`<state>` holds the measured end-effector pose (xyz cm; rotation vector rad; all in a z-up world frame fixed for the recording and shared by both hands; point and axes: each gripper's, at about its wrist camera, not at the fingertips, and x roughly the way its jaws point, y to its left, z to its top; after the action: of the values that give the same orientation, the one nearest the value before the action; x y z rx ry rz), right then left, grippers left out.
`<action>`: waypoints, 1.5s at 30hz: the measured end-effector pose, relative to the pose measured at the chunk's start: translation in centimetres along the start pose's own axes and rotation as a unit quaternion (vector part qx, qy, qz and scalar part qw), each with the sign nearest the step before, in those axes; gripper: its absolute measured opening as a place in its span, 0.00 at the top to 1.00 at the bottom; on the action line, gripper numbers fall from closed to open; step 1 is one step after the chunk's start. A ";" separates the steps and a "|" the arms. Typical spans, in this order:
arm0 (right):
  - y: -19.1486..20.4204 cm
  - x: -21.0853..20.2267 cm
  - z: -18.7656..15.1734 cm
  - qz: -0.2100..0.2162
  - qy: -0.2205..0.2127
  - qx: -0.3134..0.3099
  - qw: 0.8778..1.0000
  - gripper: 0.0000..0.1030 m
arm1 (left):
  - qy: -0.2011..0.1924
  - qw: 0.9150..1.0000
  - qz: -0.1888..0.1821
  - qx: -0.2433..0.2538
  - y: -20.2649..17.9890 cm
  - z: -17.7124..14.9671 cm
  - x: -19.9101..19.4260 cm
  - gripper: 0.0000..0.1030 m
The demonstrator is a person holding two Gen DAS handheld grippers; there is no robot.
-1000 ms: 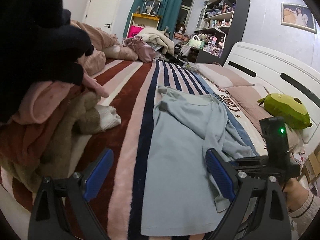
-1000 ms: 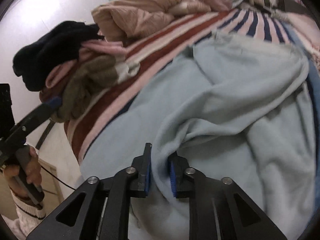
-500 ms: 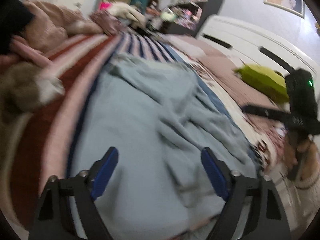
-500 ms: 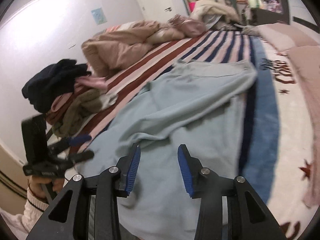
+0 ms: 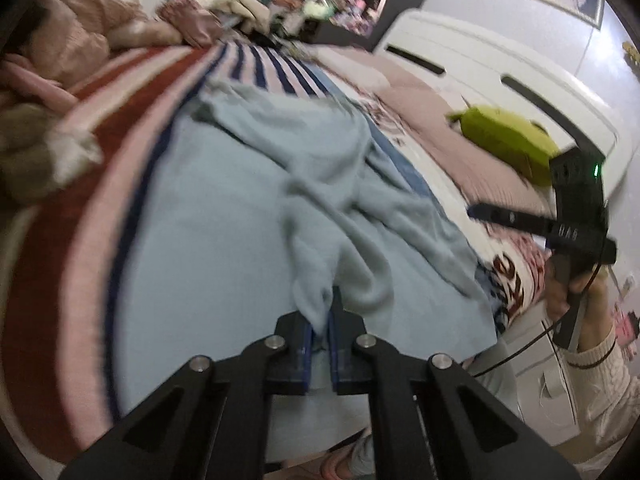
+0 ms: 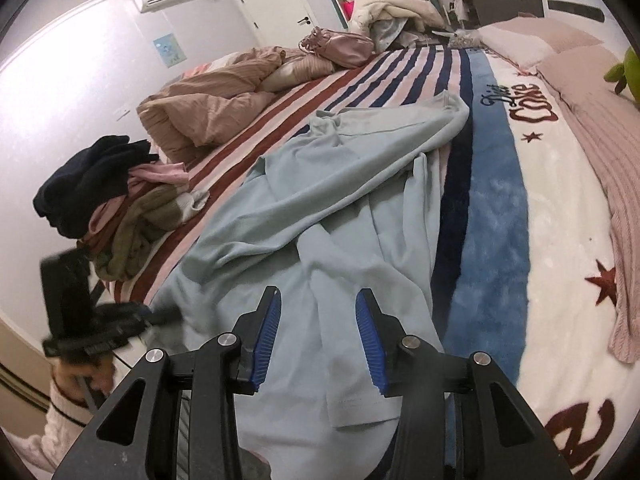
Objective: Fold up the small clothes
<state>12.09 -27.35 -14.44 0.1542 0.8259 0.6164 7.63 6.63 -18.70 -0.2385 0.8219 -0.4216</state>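
Far left on the striped bed (image 6: 496, 184), a pile of clothes (image 6: 120, 216) with a dark item on top sits near the edge. My left gripper (image 5: 320, 334) has its fingers pinched tight on a ridge of the light blue garment (image 6: 340, 184), which lies spread and rumpled along the bed's middle. Right of that, my right gripper (image 6: 316, 340) hovers over the garment's near part, fingers well apart, holding nothing; a green plush (image 5: 504, 144) lies by the headboard.

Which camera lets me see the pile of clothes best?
The right wrist view: the pile of clothes sits sharp and whole, dark garment on top, beside the blue top. The left wrist view catches only a blurry edge.
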 end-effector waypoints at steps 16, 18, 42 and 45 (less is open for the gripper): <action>1.7 0.2 0.4 -0.007 0.008 -0.017 1.000 0.66 | 0.017 0.991 0.135 0.003 6.7 1.6 -3.0 0.34; 1.7 0.2 0.3 -0.006 0.009 -0.017 1.000 0.66 | -0.009 0.995 0.099 0.007 6.0 1.8 -4.2 0.32; 2.1 1.4 0.0 0.027 0.012 -0.009 1.000 0.66 | 0.014 0.998 -0.050 -0.037 2.7 3.5 -4.5 0.95; 2.3 1.4 -0.1 0.022 0.016 -0.015 1.000 0.66 | 0.064 0.996 0.005 -0.060 6.1 2.0 -2.9 0.92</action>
<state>11.66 -24.69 -14.56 0.1352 0.8449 0.6744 9.01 13.45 -17.66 -0.3216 0.9761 -0.3810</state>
